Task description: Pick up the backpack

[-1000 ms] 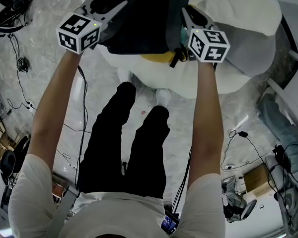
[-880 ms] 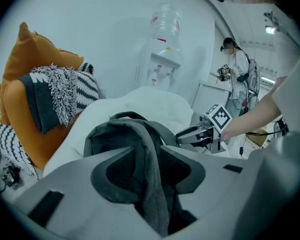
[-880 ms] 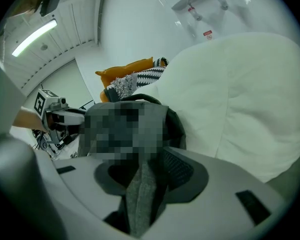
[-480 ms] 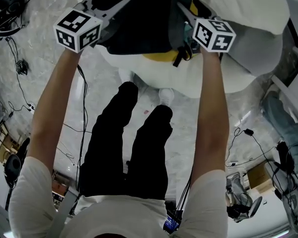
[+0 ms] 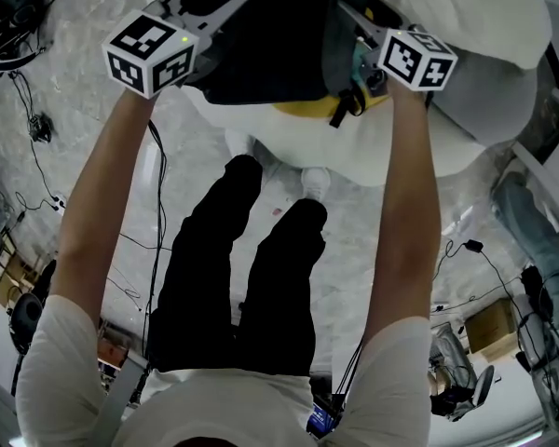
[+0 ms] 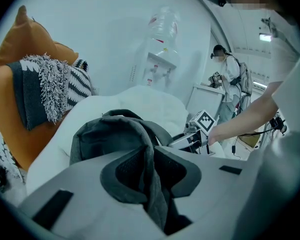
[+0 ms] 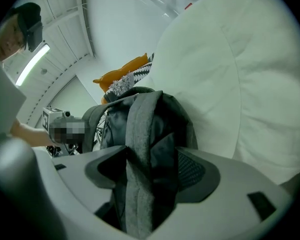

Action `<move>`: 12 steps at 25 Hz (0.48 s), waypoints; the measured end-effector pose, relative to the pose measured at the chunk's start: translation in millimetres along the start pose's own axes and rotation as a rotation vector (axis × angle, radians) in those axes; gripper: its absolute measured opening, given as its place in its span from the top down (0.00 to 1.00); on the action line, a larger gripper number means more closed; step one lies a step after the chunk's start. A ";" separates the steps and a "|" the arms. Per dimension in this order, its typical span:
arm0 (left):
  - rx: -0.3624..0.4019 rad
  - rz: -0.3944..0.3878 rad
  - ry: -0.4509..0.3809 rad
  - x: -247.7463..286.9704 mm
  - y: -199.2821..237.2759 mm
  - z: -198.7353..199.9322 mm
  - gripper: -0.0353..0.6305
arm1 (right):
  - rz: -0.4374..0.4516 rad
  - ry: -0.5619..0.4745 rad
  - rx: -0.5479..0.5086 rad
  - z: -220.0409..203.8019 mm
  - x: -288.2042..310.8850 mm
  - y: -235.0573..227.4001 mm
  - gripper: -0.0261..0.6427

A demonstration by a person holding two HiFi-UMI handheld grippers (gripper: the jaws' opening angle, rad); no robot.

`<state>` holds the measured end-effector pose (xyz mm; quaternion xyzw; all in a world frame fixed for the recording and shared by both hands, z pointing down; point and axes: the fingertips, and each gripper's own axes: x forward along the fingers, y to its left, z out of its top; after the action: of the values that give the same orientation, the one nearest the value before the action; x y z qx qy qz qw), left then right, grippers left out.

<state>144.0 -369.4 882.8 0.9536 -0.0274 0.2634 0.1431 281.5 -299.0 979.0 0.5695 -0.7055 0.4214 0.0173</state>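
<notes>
Pinching a strap of the dark grey fabric backpack [image 5: 265,54] with the left gripper [image 6: 151,176], having just been closing it. Spreading the right gripper [image 7: 149,174] wide around another strap, not squeezing. Lying on the far white puffy cushion [image 5: 466,17], between both.

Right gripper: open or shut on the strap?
Open. On the right gripper the jaws have just been opening and stand wide apart, the grey strap loose between them.
</notes>
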 end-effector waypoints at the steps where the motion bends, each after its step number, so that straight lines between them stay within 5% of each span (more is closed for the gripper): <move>1: 0.001 -0.001 0.000 -0.3 -0.2 -0.1 0.85 | 0.003 -0.003 0.003 0.8 0.2 1.1 0.53; 6: 0.011 0.000 0.011 -2.9 -1.2 0.0 0.87 | 0.002 0.001 0.002 4.0 0.8 8.5 0.53; 12: 0.005 0.012 0.029 -1.8 -3.1 -0.4 0.89 | 0.002 0.014 -0.034 5.4 -1.1 20.1 0.74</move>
<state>142.7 -366.4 881.4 0.9499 -0.0305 0.2780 0.1393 267.9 -301.5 963.5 0.5656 -0.7129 0.4134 0.0315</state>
